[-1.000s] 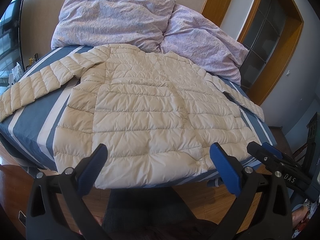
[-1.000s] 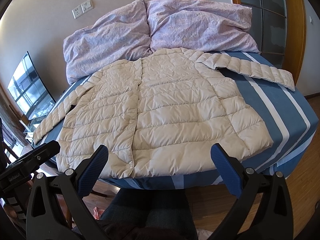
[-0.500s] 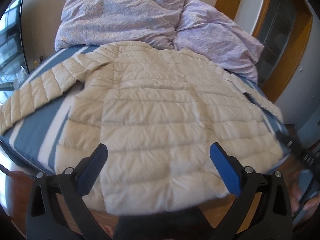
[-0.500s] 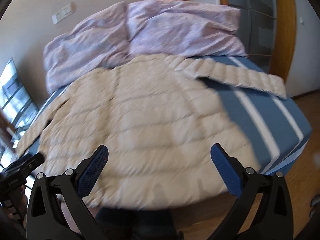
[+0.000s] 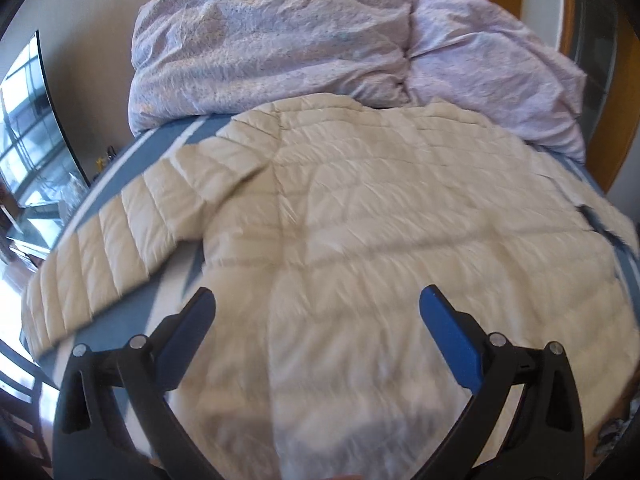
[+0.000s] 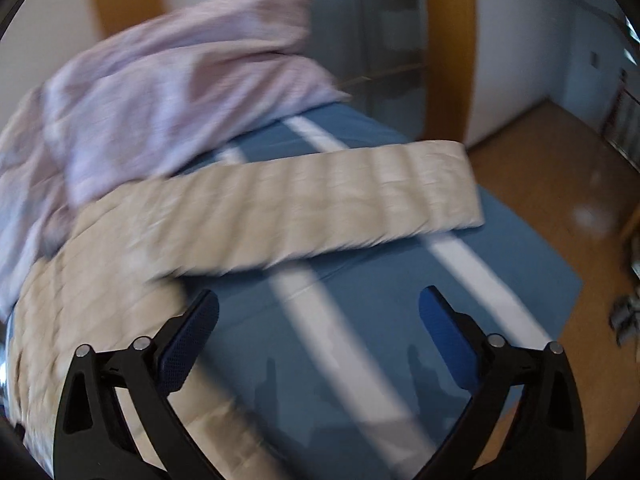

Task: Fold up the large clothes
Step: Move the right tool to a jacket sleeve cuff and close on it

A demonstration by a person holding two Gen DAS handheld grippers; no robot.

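A: Left gripper (image 5: 316,312)?
B: Jaws spread, empty; cream puffer jacket (image 5: 380,240) lies flat directly beneath and ahead.
A: Right gripper (image 6: 318,312)?
B: Spread, empty; jacket sleeve (image 6: 340,196) ahead, striped bedsheet (image 6: 360,320) below.

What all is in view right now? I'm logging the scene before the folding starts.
Puffer jacket: one, cream, spread flat on the bed, sleeves out to both sides.
Right sleeve: cream, lying across the striped sheet.
Bed sheet: one, blue with white stripes.
Duvet: lilac, bunched at the head of the bed.
Floor: wooden, brown, beside the bed.
Left gripper: blue pads, open, above the jacket.
Right gripper: blue pads, open, above the sheet.
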